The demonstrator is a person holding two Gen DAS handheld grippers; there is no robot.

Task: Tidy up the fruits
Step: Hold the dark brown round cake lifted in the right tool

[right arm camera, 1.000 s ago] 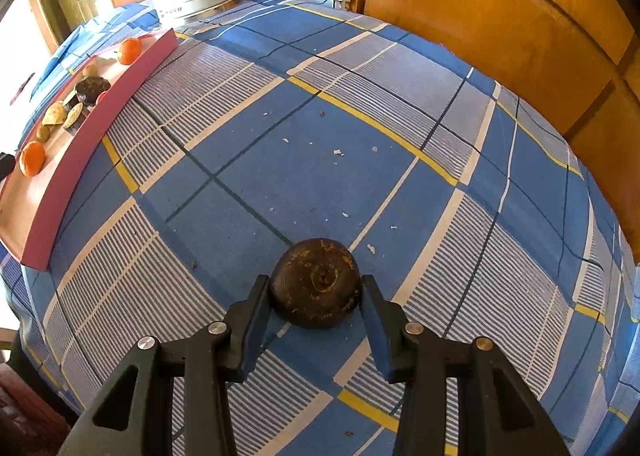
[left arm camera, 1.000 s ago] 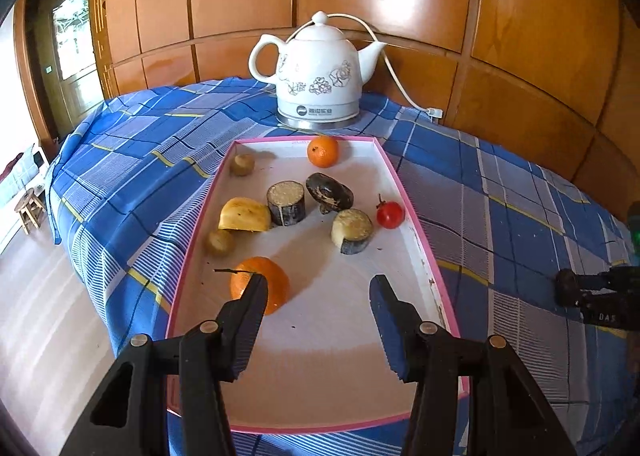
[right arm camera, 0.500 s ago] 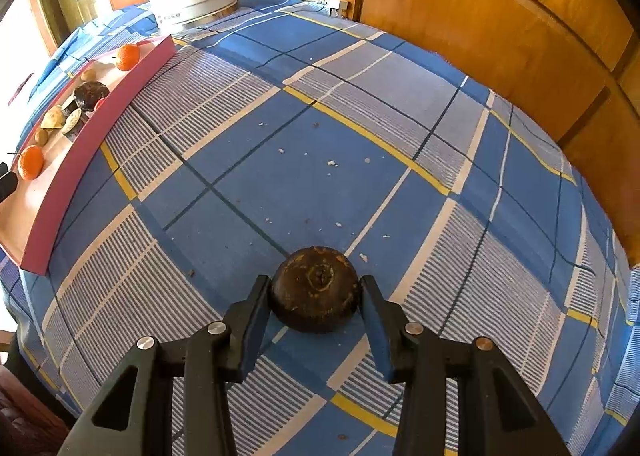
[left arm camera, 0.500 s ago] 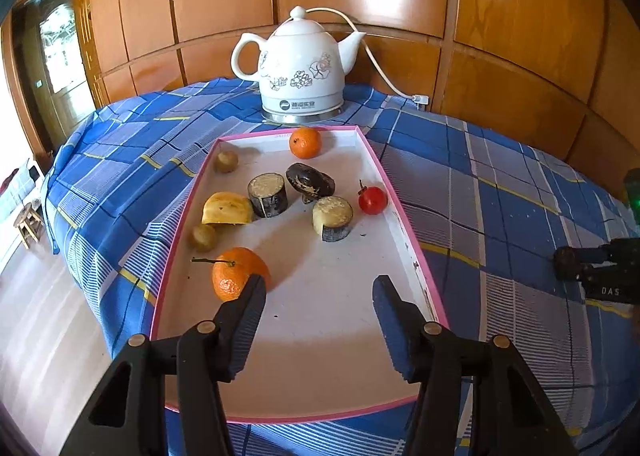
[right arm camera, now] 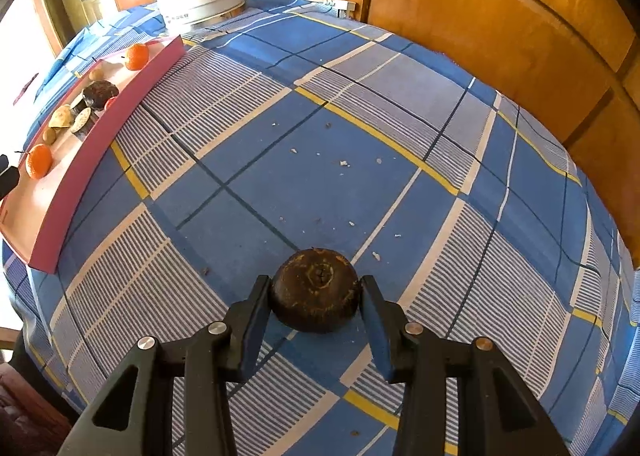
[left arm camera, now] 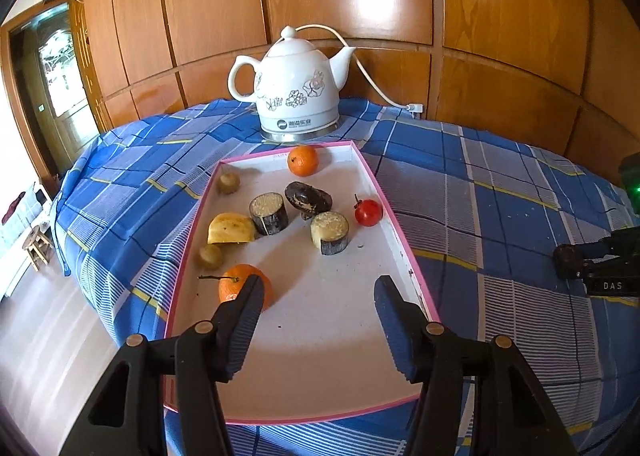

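Gripping dark round fruit [right arm camera: 315,290] on counter [right arm camera: 360,104]: right tool [right arm camera: 316,306] | left tool [left arm camera: 318,320] released, jaws just widening, nothing between, over pink tray [left arm camera: 320,376]

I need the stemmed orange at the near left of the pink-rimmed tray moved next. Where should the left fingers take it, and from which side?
Grip the stemmed orange across its round middle, coming down from above on the near side. Its thin stem points left along the white tray floor, so keep the left gripper fingers off that end. Its fingers are apart and empty, one finger already in front of the fruit.
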